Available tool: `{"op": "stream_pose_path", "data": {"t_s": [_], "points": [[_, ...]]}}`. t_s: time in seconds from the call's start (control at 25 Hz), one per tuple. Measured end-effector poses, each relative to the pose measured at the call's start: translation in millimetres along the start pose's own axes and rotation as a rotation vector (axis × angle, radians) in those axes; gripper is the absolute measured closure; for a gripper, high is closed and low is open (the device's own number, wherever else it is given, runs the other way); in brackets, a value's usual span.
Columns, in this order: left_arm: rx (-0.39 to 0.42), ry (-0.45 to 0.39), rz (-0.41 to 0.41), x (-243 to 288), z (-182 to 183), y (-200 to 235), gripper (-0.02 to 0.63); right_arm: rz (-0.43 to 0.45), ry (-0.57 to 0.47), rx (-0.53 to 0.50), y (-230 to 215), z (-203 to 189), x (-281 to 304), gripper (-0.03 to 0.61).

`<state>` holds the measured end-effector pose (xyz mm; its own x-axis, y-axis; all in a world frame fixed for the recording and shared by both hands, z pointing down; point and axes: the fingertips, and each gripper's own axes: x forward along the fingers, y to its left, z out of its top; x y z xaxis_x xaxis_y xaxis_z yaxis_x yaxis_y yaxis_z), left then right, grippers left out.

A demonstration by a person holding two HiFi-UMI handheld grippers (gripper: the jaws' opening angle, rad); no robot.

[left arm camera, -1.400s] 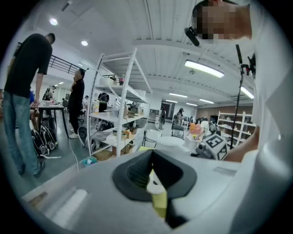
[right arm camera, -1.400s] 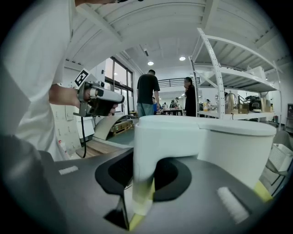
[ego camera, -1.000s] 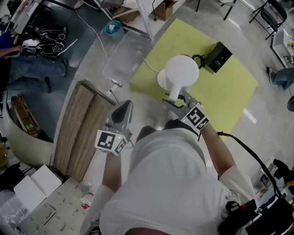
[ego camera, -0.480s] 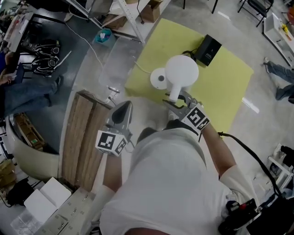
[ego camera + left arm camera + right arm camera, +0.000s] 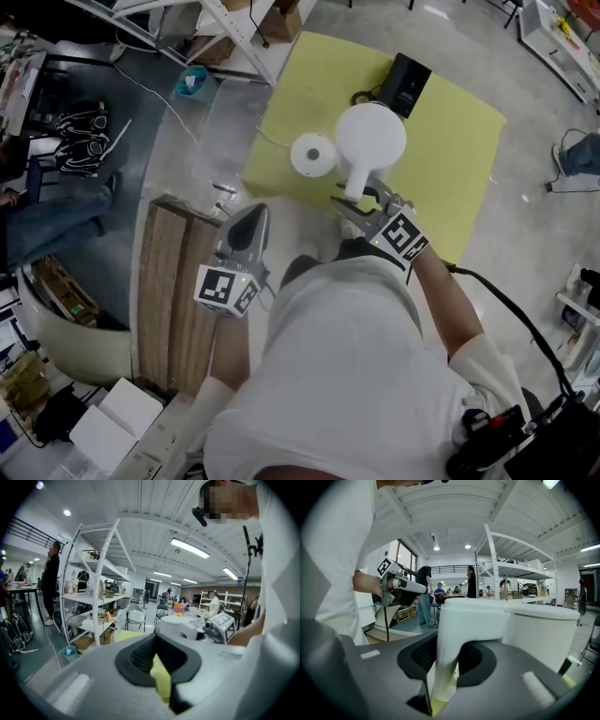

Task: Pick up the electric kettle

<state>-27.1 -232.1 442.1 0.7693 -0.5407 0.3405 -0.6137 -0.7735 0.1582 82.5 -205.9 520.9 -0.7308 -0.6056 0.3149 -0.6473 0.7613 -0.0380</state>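
Head view shows the white electric kettle (image 5: pixel 371 136) over a yellow mat (image 5: pixel 450 159) that lies on the floor (image 5: pixel 525 216). The right gripper (image 5: pixel 359 199) has its jaws closed on the kettle's handle (image 5: pixel 354 180), which points toward the person; in the right gripper view the white handle fills the gap between the two dark pads, and the yellow of the mat shows under it. The lid of the kettle is closed, so I cannot tell what is inside. Its round white base (image 5: pixel 313 153) lies on the mat just to the left of the kettle, apart from it. A black box (image 5: pixel 408 84) with a cord sits on the far part of the mat. The left gripper (image 5: pixel 251 220) is to the left, near the person's body, beside some wooden boards (image 5: pixel 169 300); in the left gripper view its jaws stand a little apart with nothing between them. At the far left a small teal bin (image 5: pixel 192 82) stands on the floor with something white and crumpled inside.
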Motion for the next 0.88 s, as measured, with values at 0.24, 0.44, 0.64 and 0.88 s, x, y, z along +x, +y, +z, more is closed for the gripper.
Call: {"op": "stream_pose_path", "data": {"t_s": [0.24, 0.44, 0.64, 0.88], "points": [[0.019, 0.003, -0.056, 21, -1, -13, 0.609, -0.051, 0.006, 0.013, -8, -12, -18, 0.480], [0.033, 0.003, -0.101, 37, -3, -23, 0.610, -0.100, 0.013, 0.028, -15, -23, -35, 0.480], [0.038, 0.006, -0.149, 57, -1, -36, 0.609, -0.147, 0.017, 0.046, -25, -30, -52, 0.480], [0.062, 0.017, -0.204, 78, 1, -49, 0.609, -0.197, 0.020, 0.073, -38, -40, -69, 0.479]]}}
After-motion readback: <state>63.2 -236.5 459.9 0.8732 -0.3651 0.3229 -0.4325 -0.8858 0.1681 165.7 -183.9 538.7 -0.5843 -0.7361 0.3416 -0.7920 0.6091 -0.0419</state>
